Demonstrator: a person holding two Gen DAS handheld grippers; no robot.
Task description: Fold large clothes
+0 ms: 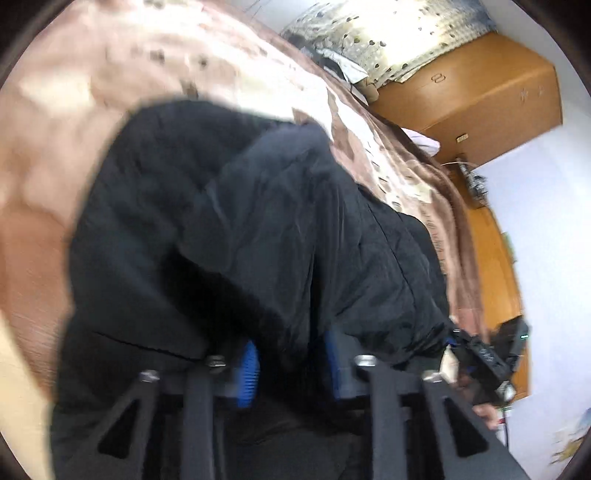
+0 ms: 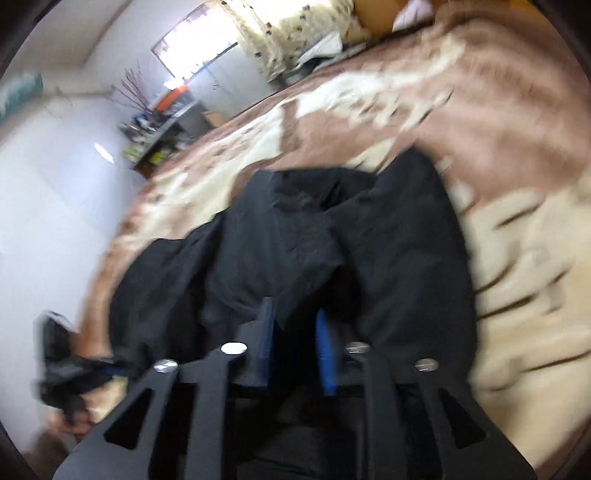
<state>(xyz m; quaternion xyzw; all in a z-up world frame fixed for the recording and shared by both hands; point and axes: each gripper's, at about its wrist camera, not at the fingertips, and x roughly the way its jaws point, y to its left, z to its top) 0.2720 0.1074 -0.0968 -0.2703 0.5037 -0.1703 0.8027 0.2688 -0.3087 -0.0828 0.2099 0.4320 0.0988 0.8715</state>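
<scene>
A large black padded garment [image 1: 258, 221] lies bunched on a brown and cream blanket [image 1: 74, 110]. My left gripper [image 1: 291, 362] is shut on a fold of the black garment, with cloth between its blue pads [image 1: 248, 373]. In the right wrist view the same black garment [image 2: 388, 240] spreads ahead, and my right gripper [image 2: 295, 350] is shut on another fold of it between its blue pads [image 2: 327, 358]. Each gripper shows in the other's view: the right one at the right edge [image 1: 491, 354], the left one at the lower left [image 2: 70, 365]. Both views are motion-blurred.
The blanket [image 2: 406, 110] covers a bed. A wooden wardrobe [image 1: 480, 85] and patterned curtain [image 1: 388, 33] stand beyond it. A cluttered shelf [image 2: 162, 136] and window [image 2: 199, 40] are at the far left wall.
</scene>
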